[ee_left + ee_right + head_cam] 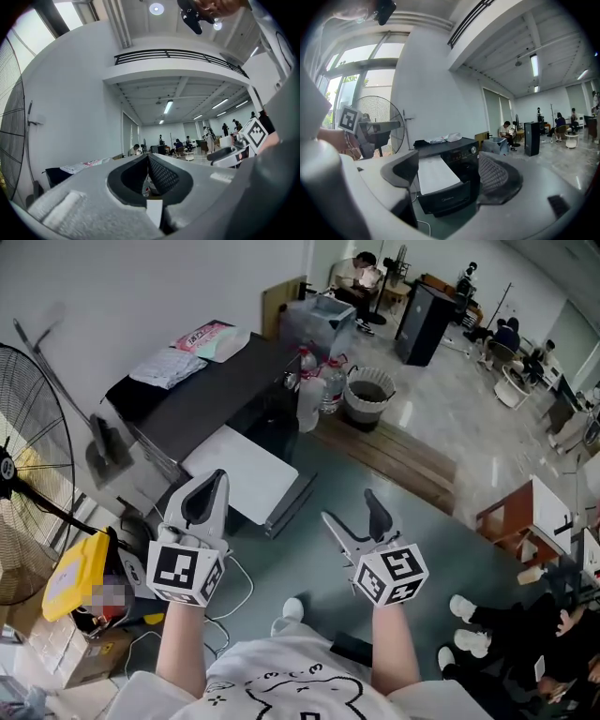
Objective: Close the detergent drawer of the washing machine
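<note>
The black washing machine (202,395) stands at the upper left of the head view. Its detergent drawer (241,472) is pulled well out, showing a white top and a dark front panel (443,199). My left gripper (216,478) is shut with nothing in it and hovers over the drawer's near left corner. My right gripper (352,510) is open and empty, off to the right of the drawer's front and apart from it. In the right gripper view the machine (457,150) and drawer (437,173) lie straight ahead between the jaws.
A large floor fan (28,474) and a yellow object (77,576) are at the left. Folded cloths (192,351) lie on the machine. Bottles (314,381), a bin (367,395) and a wooden platform (403,456) lie beyond. Cables (236,589) trail on the floor.
</note>
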Demonstrator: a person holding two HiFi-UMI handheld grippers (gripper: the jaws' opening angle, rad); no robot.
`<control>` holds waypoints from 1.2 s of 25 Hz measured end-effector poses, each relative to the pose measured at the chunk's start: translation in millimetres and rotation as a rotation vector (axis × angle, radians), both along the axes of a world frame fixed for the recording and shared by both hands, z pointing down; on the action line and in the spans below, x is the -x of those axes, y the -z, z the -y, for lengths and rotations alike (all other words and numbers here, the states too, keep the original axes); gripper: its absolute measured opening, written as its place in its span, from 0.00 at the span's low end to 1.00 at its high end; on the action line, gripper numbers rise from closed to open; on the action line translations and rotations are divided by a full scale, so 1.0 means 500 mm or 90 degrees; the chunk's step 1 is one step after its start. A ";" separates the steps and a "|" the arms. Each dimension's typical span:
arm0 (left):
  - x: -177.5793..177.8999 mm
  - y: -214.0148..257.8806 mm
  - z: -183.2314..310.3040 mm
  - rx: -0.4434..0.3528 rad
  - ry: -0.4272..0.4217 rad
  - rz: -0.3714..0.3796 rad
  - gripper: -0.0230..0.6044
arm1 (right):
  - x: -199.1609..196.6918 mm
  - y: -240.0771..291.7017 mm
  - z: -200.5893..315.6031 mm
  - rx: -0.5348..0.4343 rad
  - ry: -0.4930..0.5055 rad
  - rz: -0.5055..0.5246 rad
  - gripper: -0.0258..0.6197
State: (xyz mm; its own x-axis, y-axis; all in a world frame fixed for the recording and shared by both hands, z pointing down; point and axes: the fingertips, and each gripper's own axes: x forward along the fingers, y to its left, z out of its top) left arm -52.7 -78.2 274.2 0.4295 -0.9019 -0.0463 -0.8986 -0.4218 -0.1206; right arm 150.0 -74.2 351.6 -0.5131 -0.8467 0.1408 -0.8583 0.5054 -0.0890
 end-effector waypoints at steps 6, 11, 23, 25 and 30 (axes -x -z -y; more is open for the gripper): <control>-0.027 -0.030 0.053 0.021 0.019 0.007 0.06 | -0.008 -0.069 0.052 0.048 0.040 0.006 0.65; -0.041 -0.059 0.076 0.041 0.024 0.015 0.06 | 0.002 -0.139 0.072 0.093 0.071 0.015 0.65; -0.037 -0.127 0.113 0.088 0.020 0.033 0.06 | 0.051 -0.277 0.102 0.179 0.120 0.040 0.65; -0.039 -0.136 0.117 0.095 0.013 0.037 0.06 | 0.059 -0.297 0.105 0.191 0.126 0.047 0.65; -0.038 -0.156 0.127 0.108 0.003 0.046 0.06 | 0.084 -0.352 0.108 0.221 0.154 0.062 0.65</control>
State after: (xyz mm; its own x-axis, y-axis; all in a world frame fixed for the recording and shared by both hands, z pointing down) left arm -33.5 -141.4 352.1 0.4218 -0.8962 0.1374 -0.8922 -0.4373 -0.1128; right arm 108.1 -128.2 527.6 -0.7160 -0.6116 0.3365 -0.6979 0.6168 -0.3639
